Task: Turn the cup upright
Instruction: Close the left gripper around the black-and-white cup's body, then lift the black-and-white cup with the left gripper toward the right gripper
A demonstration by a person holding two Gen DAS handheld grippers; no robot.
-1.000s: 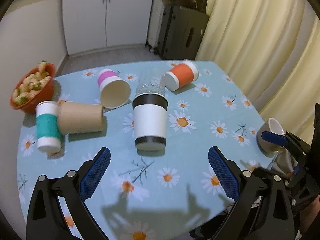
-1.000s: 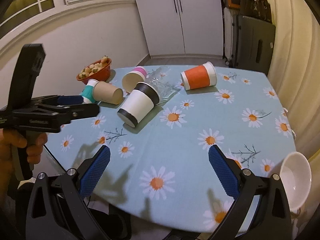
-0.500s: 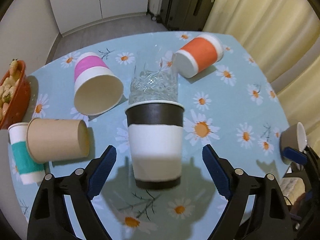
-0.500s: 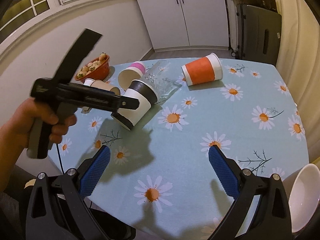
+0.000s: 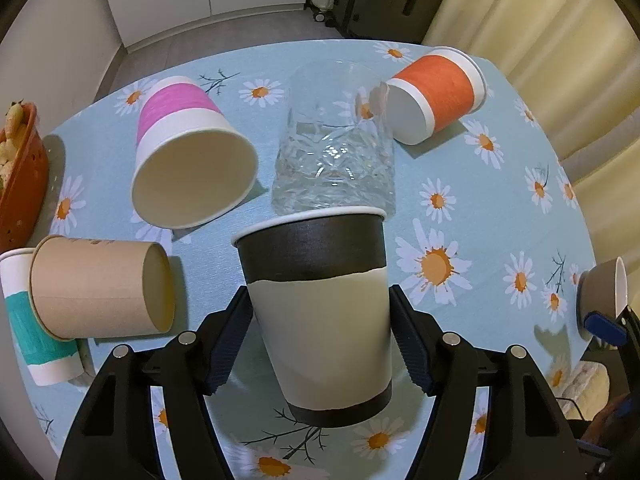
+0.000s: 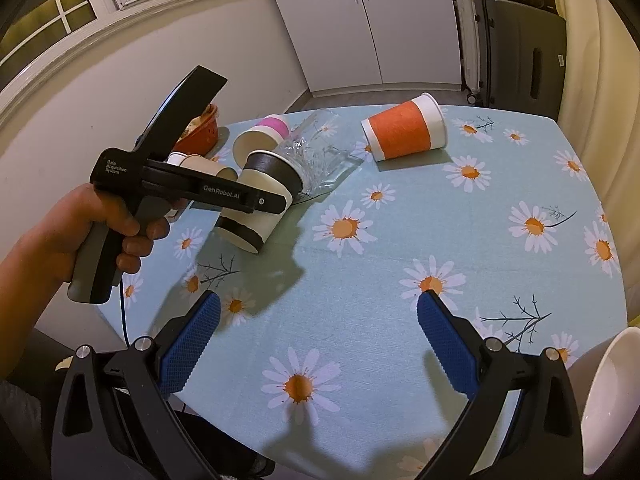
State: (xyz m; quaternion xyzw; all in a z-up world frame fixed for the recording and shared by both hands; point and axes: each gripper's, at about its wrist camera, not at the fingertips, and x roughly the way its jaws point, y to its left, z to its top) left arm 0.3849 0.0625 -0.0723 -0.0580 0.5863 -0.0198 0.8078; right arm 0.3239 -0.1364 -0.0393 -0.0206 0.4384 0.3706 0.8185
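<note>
A black-and-white paper cup (image 5: 324, 312) lies on its side on the daisy tablecloth (image 5: 460, 216), its mouth pointing away from me. My left gripper (image 5: 320, 340) has its blue pads on both sides of the cup's white middle and grips it. The cup (image 6: 260, 200) and the left gripper (image 6: 276, 204) also show in the right wrist view, the cup tilted with its base just above the cloth. My right gripper (image 6: 318, 336) is open and empty over the near part of the table.
Other cups lie on their sides: pink (image 5: 188, 152), brown (image 5: 100, 292), teal (image 5: 28, 320), orange (image 5: 436, 96). A clear glass (image 5: 334, 140) lies behind the held cup. A red snack bowl (image 5: 20, 176) is far left, a white bowl (image 6: 608, 400) at the right edge.
My left gripper moved forward and closed its fingers onto the black-and-white cup, which now tilts off the cloth. The right gripper stayed nearly still.
</note>
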